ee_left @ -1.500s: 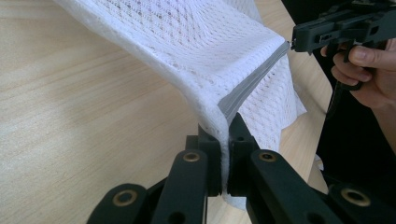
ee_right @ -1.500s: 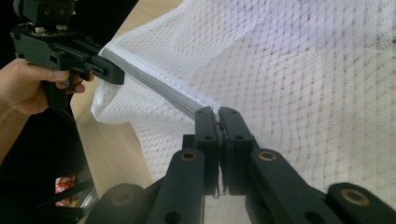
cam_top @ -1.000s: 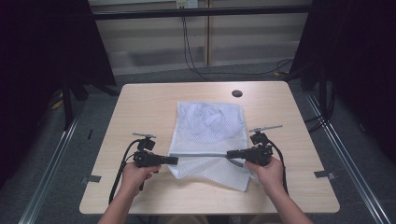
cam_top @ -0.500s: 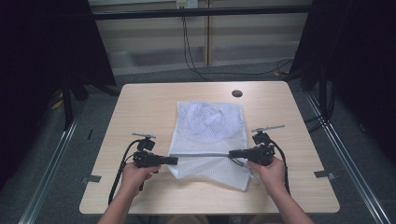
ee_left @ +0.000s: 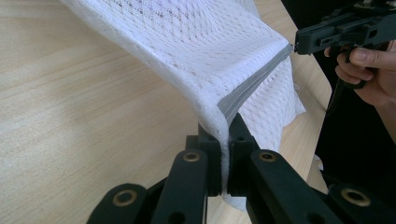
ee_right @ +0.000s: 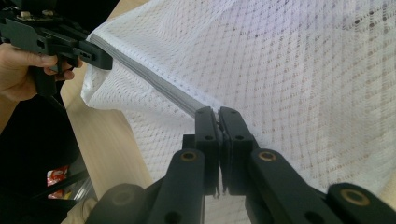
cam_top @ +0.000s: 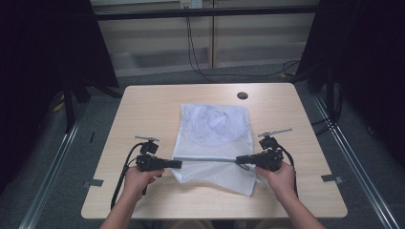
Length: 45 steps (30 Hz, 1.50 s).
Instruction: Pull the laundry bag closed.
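Mesh bag [cam_top: 212, 129] taut between hand-held grippers

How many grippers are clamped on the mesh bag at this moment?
2. The left gripper pinches the left end of the grey zipper strip on the mesh bag; the right gripper pinches its right end. Both are shut on it, above the table's near half.

A round black hole [cam_top: 242, 95] marks the wooden table [cam_top: 153, 102].
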Each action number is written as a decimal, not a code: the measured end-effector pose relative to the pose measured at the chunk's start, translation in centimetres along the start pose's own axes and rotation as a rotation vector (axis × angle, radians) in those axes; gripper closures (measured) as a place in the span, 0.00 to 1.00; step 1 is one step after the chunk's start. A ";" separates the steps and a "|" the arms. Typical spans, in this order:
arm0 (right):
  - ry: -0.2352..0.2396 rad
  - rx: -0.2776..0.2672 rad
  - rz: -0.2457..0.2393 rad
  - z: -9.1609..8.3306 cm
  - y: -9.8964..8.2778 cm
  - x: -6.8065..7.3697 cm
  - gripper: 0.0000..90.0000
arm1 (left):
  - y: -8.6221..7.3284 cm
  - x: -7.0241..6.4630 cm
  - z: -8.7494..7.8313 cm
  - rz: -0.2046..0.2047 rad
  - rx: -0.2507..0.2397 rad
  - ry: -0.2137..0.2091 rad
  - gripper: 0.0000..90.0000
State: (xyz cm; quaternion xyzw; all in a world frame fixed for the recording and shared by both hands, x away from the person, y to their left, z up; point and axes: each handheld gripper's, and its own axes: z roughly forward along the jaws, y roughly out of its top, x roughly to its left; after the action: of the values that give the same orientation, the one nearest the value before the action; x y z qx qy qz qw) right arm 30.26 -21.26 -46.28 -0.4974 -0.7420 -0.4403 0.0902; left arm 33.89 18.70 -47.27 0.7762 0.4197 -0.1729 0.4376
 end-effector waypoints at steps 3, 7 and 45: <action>0.000 -0.002 -0.004 0.0 -0.1 0.0 0.97 | 0.0 0.0 0.0 -0.001 0.002 -0.001 0.98; 0.001 -0.010 -0.003 -0.1 -0.2 -0.2 0.97 | 0.0 0.0 0.0 -0.001 0.000 0.002 0.98; -0.010 -0.022 0.016 -1.0 -0.6 -1.0 0.97 | 0.0 0.0 -0.1 -0.009 -0.010 0.010 0.98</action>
State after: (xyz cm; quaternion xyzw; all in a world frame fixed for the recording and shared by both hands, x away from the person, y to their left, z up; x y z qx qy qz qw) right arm 29.96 -22.74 -46.65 -0.5066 -0.7335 -0.4452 0.0844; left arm 33.85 18.73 -47.22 0.7728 0.4264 -0.1688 0.4387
